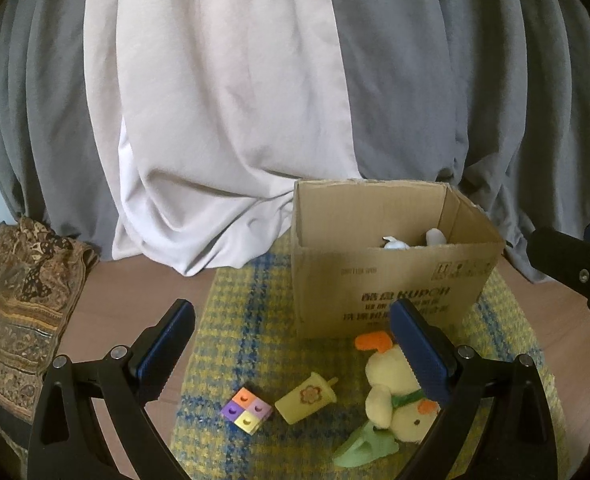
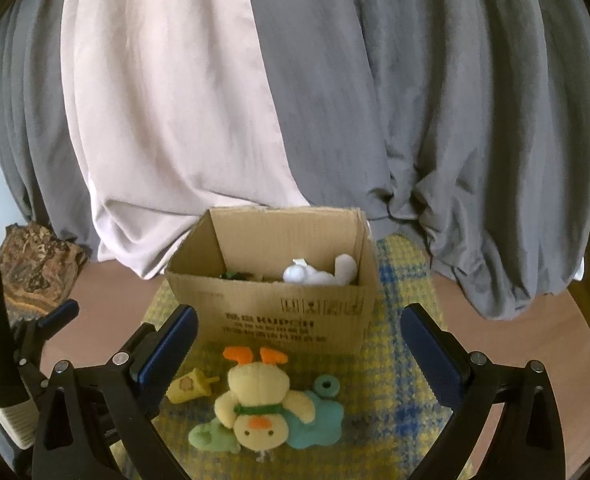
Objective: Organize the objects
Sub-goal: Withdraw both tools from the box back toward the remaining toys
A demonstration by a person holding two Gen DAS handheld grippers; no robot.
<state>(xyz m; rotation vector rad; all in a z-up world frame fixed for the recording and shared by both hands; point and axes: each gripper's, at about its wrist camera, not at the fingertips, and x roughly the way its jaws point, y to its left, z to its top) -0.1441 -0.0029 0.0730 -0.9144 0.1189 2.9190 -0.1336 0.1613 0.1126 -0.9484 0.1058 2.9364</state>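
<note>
1. A cardboard box [image 2: 291, 304] stands on the checked mat [image 2: 399, 360] before grey and white curtains [image 2: 455, 120]; a white toy [image 2: 315, 274] lies inside.
2. A folded patterned cloth [image 1: 23, 292] sits at the left.
3. The plush duck [image 2: 259, 404] lies upside down between the right gripper [image 2: 299, 354] fingers — jaws apart, empty.
4. The left gripper [image 1: 291, 346] also gapes — yellow toy cup [image 1: 307, 398] and colourful block [image 1: 247, 410] lie between its fingers.

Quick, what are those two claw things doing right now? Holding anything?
Left gripper: open, holding nothing.
Right gripper: open, holding nothing, above the plush duck.
</note>
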